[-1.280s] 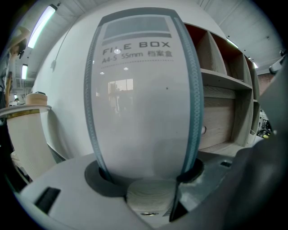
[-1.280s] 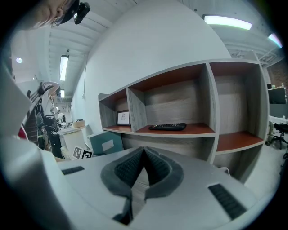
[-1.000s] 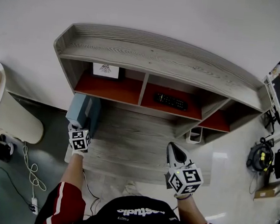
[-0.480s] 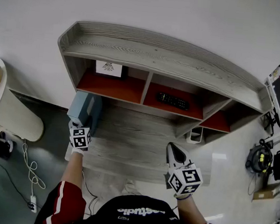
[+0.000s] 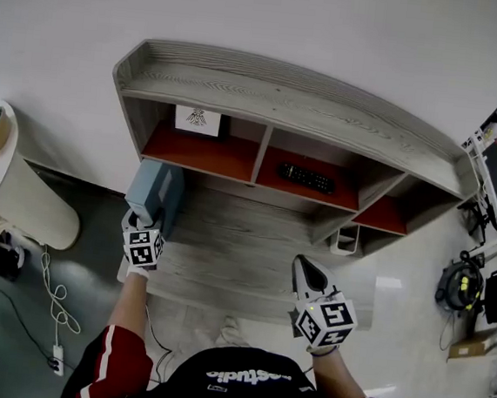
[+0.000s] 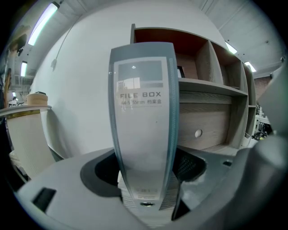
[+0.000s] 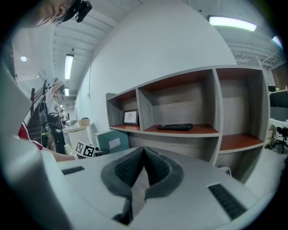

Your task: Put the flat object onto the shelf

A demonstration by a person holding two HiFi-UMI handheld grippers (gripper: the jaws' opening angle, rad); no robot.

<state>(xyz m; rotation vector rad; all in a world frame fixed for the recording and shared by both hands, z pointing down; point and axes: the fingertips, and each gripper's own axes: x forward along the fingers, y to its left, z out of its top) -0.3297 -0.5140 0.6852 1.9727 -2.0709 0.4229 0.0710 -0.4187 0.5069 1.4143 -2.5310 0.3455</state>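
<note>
Flat object: a grey-blue file box (image 5: 153,195) stands upright on its narrow edge at the left end of the wooden ledge (image 5: 244,246), just below and in front of the shelf's left compartment. Its labelled spine faces the person.
Left gripper (image 5: 147,224): it sits at the near end of the file box with the spine between its jaws. The jaws have just been opening and now stand wide. The pads flank the box on either side and no longer look pressed on it.
Right gripper (image 5: 302,264): it hovers over the right part of the ledge, well apart from the box. Its jaws are closed pad against pad with nothing between them.
Shelf (image 5: 284,101): a grey wood-grain unit against the white wall, with red-floored compartments. A small framed picture (image 5: 197,120) stands in the left one and a black remote control (image 5: 305,178) lies in the middle one.
Change from a second ago: the box is at the same left end of the ledge and is still upright. Both grippers are in nearly the same places. The clear change is the wider left jaws. The whole head view has slid slightly to the right.
Surroundings: a round white table (image 5: 5,188) stands to the left, well apart from the shelf.
</note>
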